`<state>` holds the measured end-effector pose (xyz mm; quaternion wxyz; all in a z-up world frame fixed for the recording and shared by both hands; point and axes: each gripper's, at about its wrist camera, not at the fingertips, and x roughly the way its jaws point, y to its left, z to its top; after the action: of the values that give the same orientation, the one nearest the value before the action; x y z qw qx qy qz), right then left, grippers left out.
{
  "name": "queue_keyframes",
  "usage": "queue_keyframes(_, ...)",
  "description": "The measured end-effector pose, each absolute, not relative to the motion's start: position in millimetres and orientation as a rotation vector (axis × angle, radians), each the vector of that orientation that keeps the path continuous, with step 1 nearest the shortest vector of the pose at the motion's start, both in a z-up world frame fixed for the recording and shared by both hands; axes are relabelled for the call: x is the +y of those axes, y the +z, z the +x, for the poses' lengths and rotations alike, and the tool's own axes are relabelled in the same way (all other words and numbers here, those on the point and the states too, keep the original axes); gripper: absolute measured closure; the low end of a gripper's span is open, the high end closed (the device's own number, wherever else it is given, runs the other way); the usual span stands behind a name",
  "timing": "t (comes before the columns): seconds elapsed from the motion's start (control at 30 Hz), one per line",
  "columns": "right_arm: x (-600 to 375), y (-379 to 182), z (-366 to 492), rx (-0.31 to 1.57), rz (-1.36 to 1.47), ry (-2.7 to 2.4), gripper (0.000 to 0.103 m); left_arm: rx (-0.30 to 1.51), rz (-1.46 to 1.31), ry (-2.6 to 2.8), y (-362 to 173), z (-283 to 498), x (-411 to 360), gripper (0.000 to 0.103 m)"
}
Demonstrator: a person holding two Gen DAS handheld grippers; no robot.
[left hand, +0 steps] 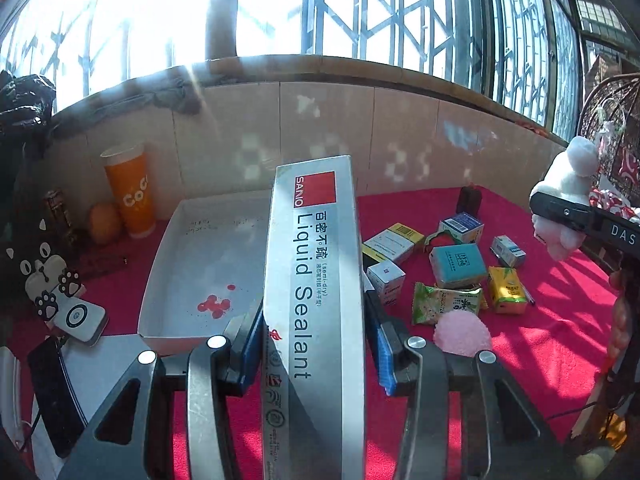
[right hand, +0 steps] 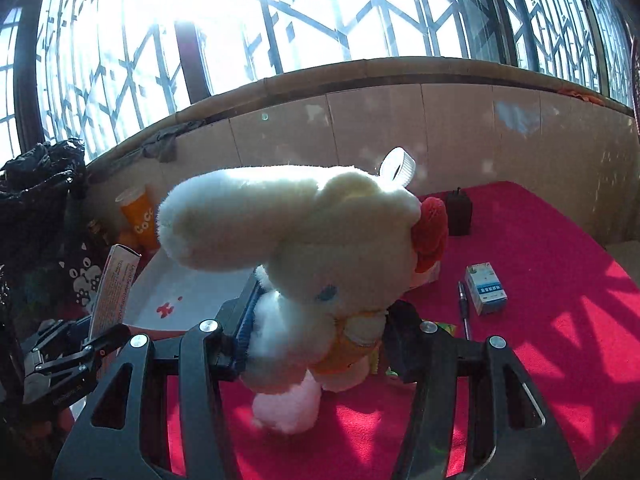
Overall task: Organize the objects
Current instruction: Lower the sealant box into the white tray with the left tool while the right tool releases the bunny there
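My left gripper (left hand: 316,320) is shut on a long grey "Liquid Sealant" box (left hand: 316,264), held above the red cloth beside the white tray (left hand: 176,240). My right gripper (right hand: 316,320) is shut on a white plush rabbit (right hand: 304,236) with a red bow, held above the cloth. The rabbit and right gripper also show at the right of the left wrist view (left hand: 568,200). The sealant box (right hand: 114,288) and left gripper show at the left of the right wrist view. The tray (right hand: 188,288) holds only red marks.
Several small boxes and snack packs (left hand: 456,264) lie on the red cloth right of the tray, with a pink puff (left hand: 462,334). An orange cup (left hand: 132,196) and an orange fruit (left hand: 105,222) stand at the back left. A small box (right hand: 486,288) and pen (right hand: 464,312) lie right.
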<state>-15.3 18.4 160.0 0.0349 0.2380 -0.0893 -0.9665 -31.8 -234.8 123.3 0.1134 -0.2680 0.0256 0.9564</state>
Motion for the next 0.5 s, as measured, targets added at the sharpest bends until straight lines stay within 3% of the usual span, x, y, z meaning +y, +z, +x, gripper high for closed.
queue_keyframes(0.5, -74, 192, -86, -0.26, 0.688, -2.84, 0.05, 0.049, -0.757, 3.139, 171, -88, -285, 0.057)
